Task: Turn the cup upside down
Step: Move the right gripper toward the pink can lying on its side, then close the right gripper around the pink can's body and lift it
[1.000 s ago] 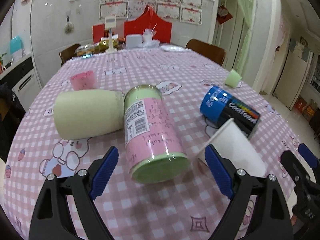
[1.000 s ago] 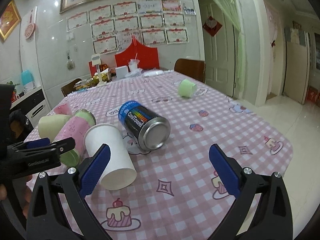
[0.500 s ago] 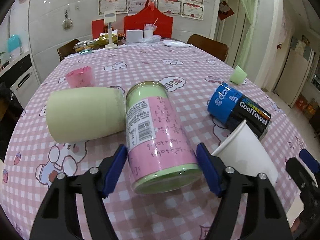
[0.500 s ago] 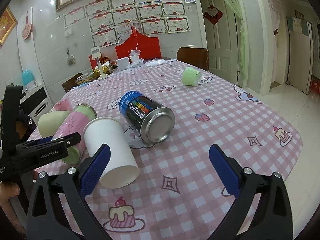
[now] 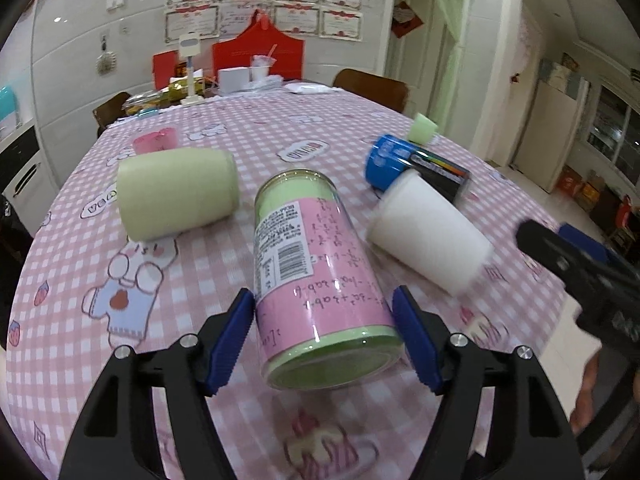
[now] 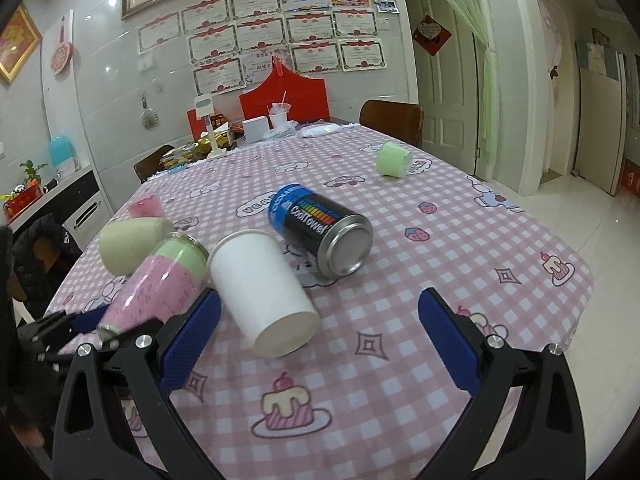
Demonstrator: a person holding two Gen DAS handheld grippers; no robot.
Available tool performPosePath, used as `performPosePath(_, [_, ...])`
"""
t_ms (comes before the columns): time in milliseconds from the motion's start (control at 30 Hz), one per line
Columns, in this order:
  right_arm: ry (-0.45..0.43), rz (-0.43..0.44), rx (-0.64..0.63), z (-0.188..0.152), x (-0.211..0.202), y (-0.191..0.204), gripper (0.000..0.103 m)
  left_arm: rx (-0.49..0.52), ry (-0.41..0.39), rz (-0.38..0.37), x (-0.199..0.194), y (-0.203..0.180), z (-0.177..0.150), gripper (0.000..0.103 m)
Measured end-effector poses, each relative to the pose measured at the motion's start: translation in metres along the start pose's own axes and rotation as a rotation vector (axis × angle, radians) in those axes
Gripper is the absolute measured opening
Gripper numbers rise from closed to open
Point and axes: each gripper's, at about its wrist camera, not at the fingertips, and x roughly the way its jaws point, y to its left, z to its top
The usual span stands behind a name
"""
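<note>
Left gripper [image 5: 324, 332] pinches the pink-and-green cup [image 5: 316, 276] lying on its side; right gripper [image 6: 318, 336] is spread, near the white paper cup [image 6: 262, 286].

Left gripper [image 5: 324, 340] — 2 black angular plastic arms, each tipped with a ribbed blue pad [image 5: 230, 342] and fixed by 2 silver screws. Right gripper [image 6: 320, 346] — the same build, with smooth-looking blue pads [image 6: 188, 346] and matching silver screws.

You're in a home dining room: a table [image 6: 460, 240] under a pink checked cloth, wooden chairs [image 6: 394, 120], framed certificates [image 6: 304, 28] on the tiled wall.
</note>
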Motion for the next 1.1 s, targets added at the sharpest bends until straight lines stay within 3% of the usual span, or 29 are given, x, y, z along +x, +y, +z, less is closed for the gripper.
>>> performPosePath(267, [0.023,0.019,0.019,-0.002,-0.011,0.019,0.095,0.055,-0.009,-0.063,-0.026,-0.005,-0.022,0.071])
performPosePath(467, [0.082,0.082,0.065,-0.001,-0.007,0.026,0.095,0.073,-0.009,-0.082,-0.031,-0.004,-0.033,0.071])
performPosePath(700, [0.193,0.161,0.174,0.001,0.007,0.032,0.095,0.043,-0.013,-0.110,-0.032,0.003,-0.033,0.071])
performPosePath(1100, [0.263,0.241,0.211,0.003,0.017,0.053,0.095,-0.060,-0.124,-0.162,-0.065,0.038,-0.023,0.075])
